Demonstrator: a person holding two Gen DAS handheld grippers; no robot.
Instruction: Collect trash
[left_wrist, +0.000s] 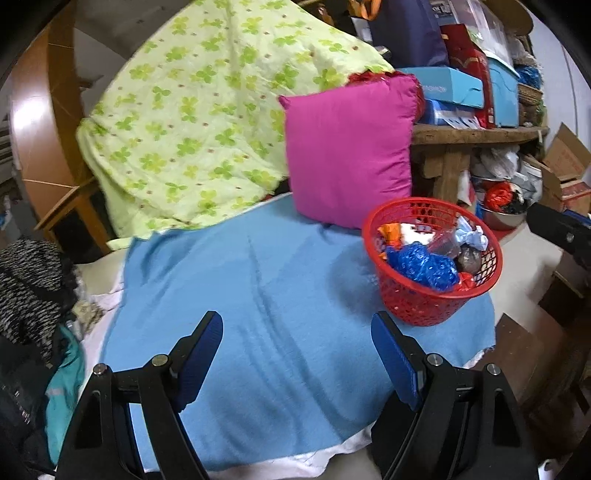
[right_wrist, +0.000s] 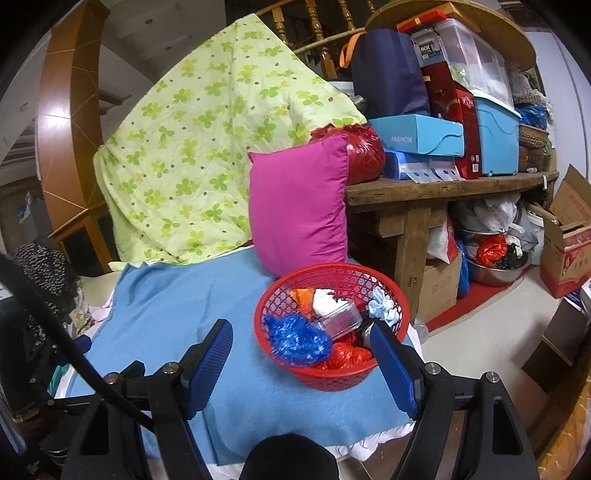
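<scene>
The round red plastic mesh basket (right_wrist: 332, 328), heaped with crumpled wrappers and bags, sits on the light-blue fleece blanket (left_wrist: 258, 295) beside the magenta cushion (left_wrist: 351, 151), within easy reach. The left gripper (left_wrist: 297, 350) and right gripper (right_wrist: 303, 358) both hover wide apart, empty, seemingly because the blanket shows no loose trash.

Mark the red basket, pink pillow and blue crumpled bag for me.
red basket (right_wrist: 325, 378), right wrist view, near outer wall.
pink pillow (left_wrist: 351, 155), left wrist view, middle of its front face.
blue crumpled bag (right_wrist: 297, 338), right wrist view, centre of the wad.
</scene>
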